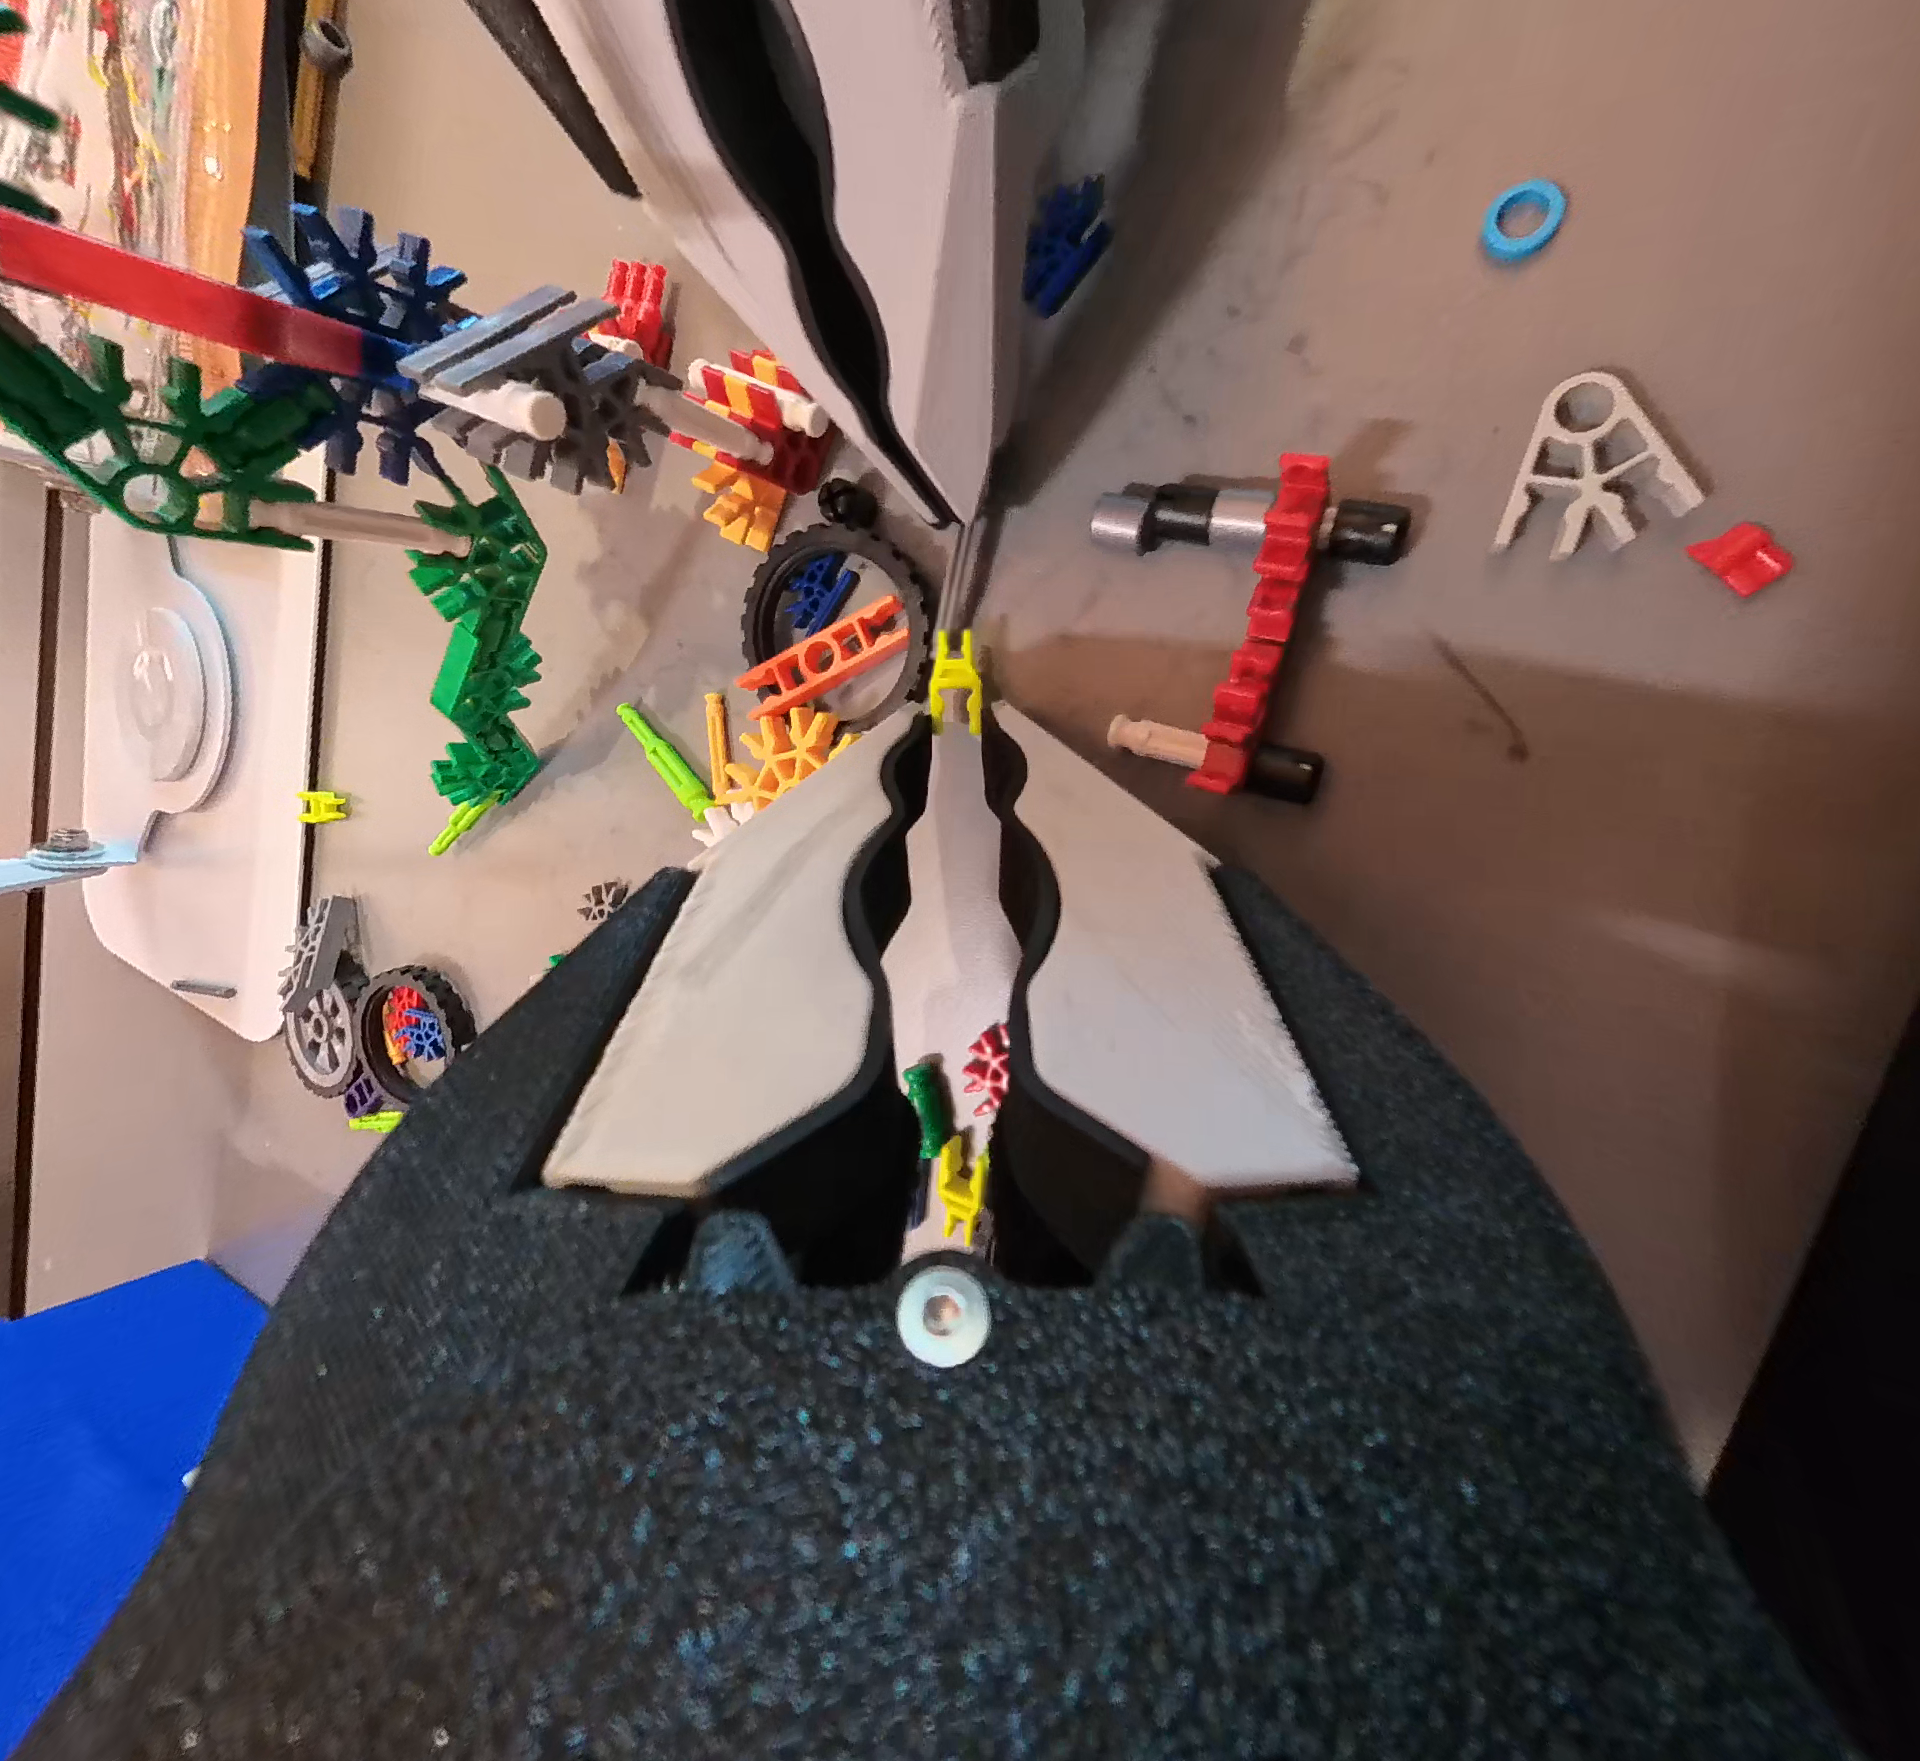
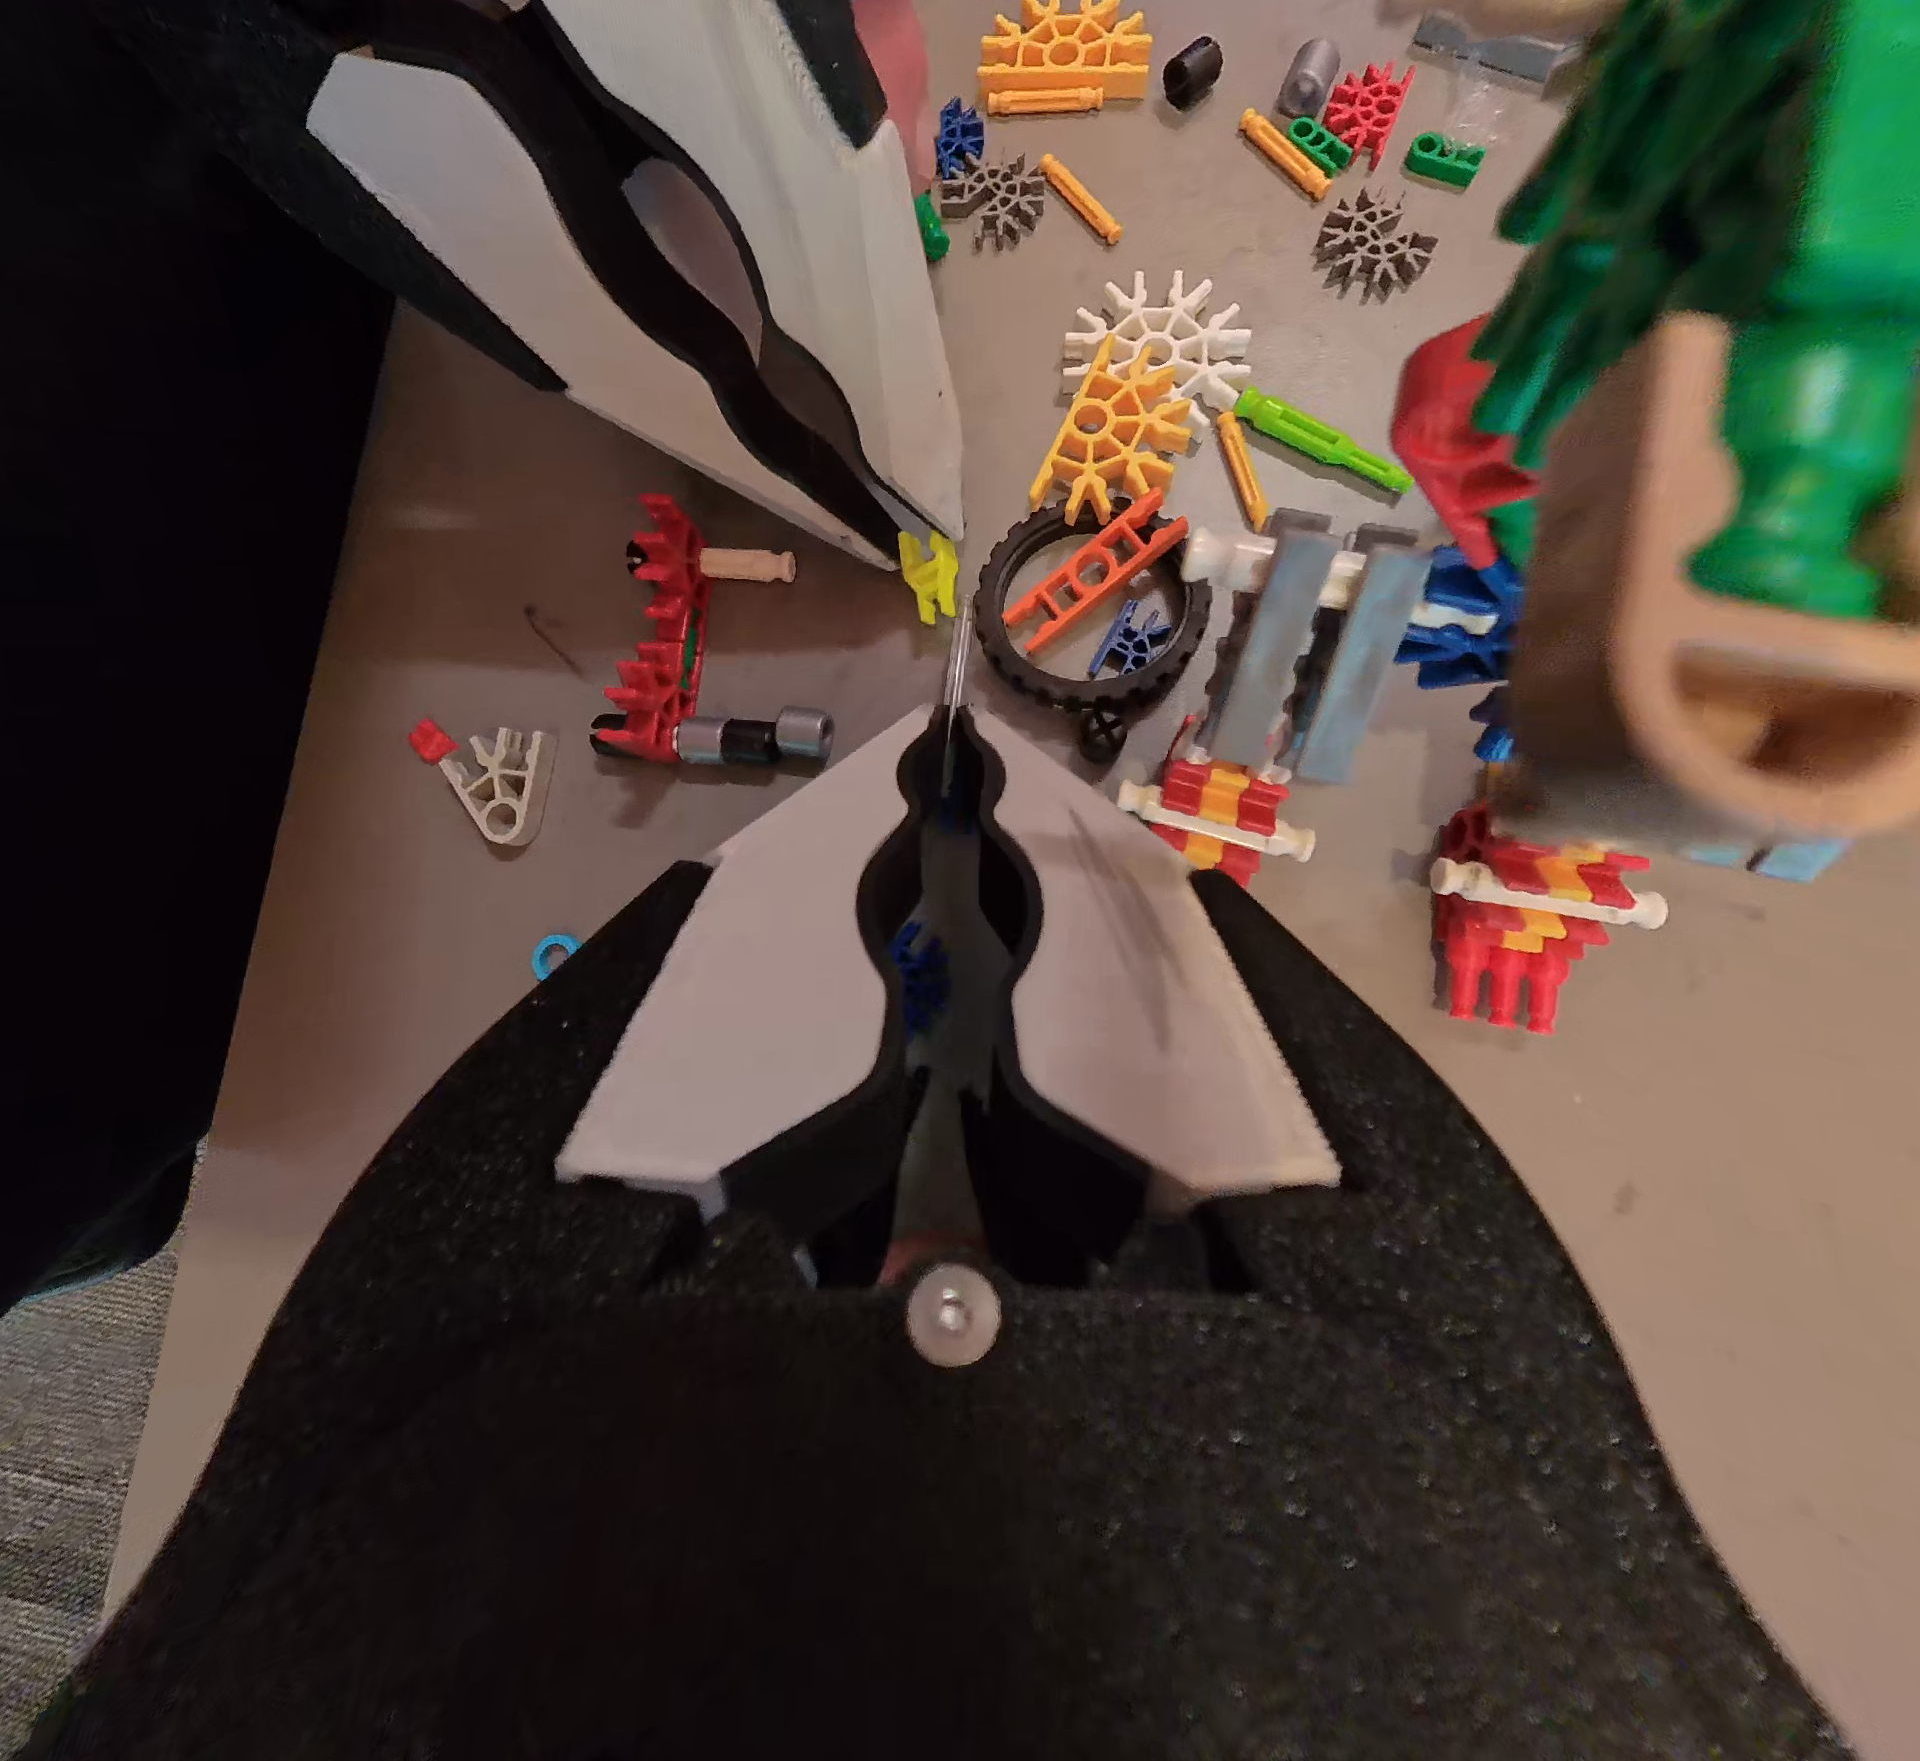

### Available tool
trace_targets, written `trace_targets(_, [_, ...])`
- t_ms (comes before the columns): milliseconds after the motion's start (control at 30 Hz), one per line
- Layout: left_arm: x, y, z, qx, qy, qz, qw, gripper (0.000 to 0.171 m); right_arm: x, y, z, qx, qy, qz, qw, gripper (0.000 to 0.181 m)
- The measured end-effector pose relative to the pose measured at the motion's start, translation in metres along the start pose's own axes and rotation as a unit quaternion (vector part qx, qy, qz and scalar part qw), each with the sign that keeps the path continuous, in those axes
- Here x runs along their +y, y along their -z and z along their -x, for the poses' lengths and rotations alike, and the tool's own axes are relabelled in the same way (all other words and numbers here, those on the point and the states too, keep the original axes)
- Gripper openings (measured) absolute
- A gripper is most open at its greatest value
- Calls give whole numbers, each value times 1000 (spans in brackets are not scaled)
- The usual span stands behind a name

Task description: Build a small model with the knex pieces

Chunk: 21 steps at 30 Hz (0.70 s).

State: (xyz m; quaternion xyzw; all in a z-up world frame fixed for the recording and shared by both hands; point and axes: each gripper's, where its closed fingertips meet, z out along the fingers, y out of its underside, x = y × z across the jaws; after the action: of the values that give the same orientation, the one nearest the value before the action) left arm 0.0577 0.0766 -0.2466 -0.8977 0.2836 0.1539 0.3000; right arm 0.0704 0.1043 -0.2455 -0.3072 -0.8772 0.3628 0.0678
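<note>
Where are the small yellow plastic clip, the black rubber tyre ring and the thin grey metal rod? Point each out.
small yellow plastic clip (image 1: 957,685): left wrist view, on its middle.
black rubber tyre ring (image 2: 995,641): right wrist view, on its left rim.
thin grey metal rod (image 2: 958,657): right wrist view, mid-shaft.

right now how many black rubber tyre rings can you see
2 in the left wrist view: one black rubber tyre ring beside the gripper tips, one at the lower left. More may be hidden.

Left gripper (image 1: 956,714), right gripper (image 2: 951,724); jaws closed
</note>
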Motion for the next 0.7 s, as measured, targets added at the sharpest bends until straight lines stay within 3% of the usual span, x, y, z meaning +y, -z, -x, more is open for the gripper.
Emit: trace_targets(700, [-4,-3,-5,5,-7,-3,1000,7,-1,-3,4,-19,-24,-7,1000,0])
